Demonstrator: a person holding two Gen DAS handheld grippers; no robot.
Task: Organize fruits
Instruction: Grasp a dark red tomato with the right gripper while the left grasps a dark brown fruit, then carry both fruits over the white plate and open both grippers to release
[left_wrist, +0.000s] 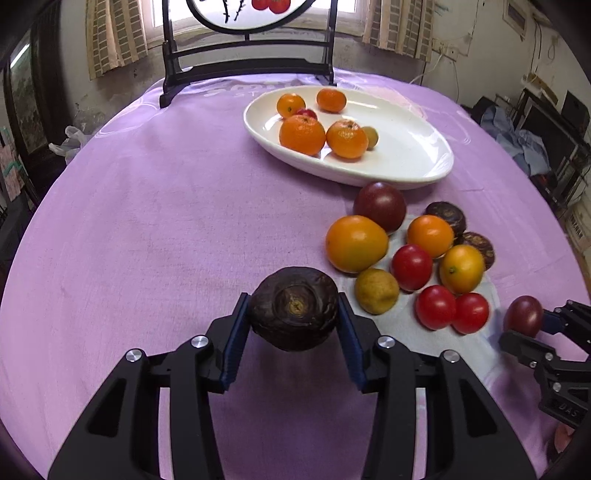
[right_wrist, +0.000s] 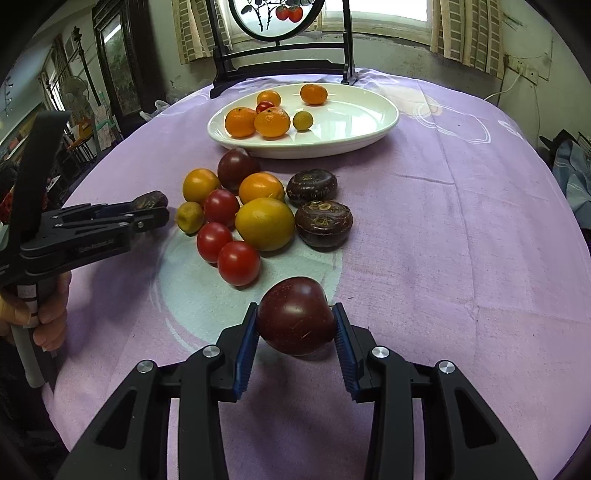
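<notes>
My left gripper (left_wrist: 294, 314) is shut on a dark brown wrinkled fruit (left_wrist: 293, 308), its blue pads pressing both sides just above the purple cloth. My right gripper (right_wrist: 296, 325) is shut on a dark red plum (right_wrist: 295, 315); in the left wrist view the plum (left_wrist: 523, 315) sits at the far right. A heap of loose fruit (right_wrist: 258, 214) lies between the grippers: red tomatoes, orange and yellow fruits, another dark plum and two dark brown fruits (right_wrist: 317, 206). A white oval dish (right_wrist: 354, 122) farther back holds several oranges and small fruits.
A black wooden stand (right_wrist: 280, 62) with a round painted screen rises at the table's far edge, behind the dish. The round table (left_wrist: 147, 221) under the purple cloth drops off on all sides. A person's hand (right_wrist: 48, 317) grips the left tool's handle.
</notes>
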